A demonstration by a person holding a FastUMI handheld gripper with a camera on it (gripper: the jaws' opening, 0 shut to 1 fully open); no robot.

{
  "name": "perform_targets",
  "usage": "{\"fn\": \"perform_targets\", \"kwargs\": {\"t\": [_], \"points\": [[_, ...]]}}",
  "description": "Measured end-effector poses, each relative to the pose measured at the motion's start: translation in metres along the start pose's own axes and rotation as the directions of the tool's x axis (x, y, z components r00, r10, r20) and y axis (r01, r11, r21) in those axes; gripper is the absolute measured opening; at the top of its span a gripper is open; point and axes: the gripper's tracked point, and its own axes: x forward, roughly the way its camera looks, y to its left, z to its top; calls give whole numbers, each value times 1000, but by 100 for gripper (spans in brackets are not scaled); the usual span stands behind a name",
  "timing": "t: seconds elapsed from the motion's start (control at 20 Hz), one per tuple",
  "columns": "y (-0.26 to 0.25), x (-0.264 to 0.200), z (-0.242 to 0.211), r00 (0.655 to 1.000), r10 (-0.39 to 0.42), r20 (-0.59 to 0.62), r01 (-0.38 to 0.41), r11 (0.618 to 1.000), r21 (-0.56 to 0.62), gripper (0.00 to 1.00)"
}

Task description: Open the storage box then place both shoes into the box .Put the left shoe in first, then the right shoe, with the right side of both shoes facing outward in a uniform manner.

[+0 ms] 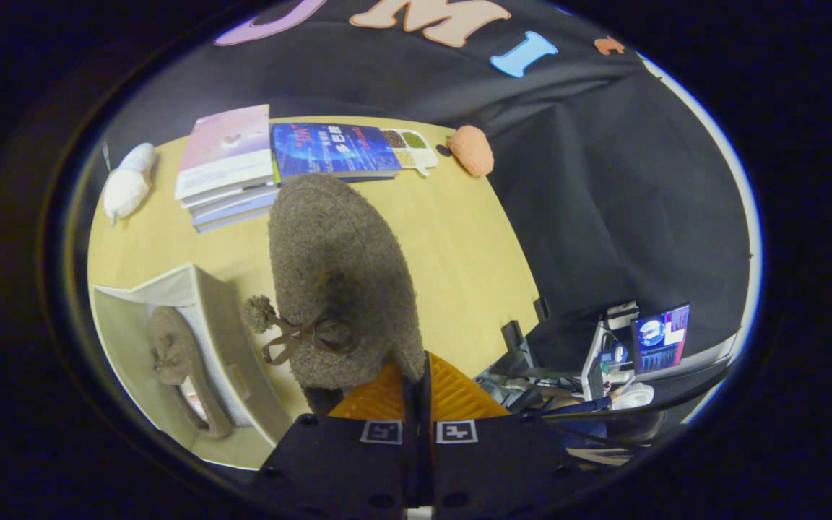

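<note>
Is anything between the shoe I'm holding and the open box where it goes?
Nothing visible. The gripper is shut on the shoe, held above the table. The storage box stands open just beside it, with the first shoe already inside against one wall, leaving room beside it.

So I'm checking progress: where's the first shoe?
In the gripper view, the first shoe sits inside the open storage box, beside the second shoe pinched in the gripper.

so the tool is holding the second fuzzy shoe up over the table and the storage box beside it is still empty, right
Not quite. In the gripper view the storage box is not empty: one fuzzy shoe already sits inside it. The rest holds: the tool is closed on the second fuzzy shoe, held up over the table with the box beside it.
</note>
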Motion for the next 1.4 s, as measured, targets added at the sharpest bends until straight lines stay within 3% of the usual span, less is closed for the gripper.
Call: {"fn": "perform_targets", "kwargs": {"t": [0.3, 0.45, 0.75, 1.25, 1.4], "points": [[77, -60, -27, 991, 133, -32, -133, 991, 1, 3], [115, -67, -50, 978, 193, -75, -194, 981, -11, 3], [170, -36, -80, 960, 248, -128, -255, 966, -37, 4], [188, 8, -104, 947, 230, -222, -249, 966, -63, 4], [200, 23, -112, 935, 256, -245, -282, 957, -75, 4]]}}
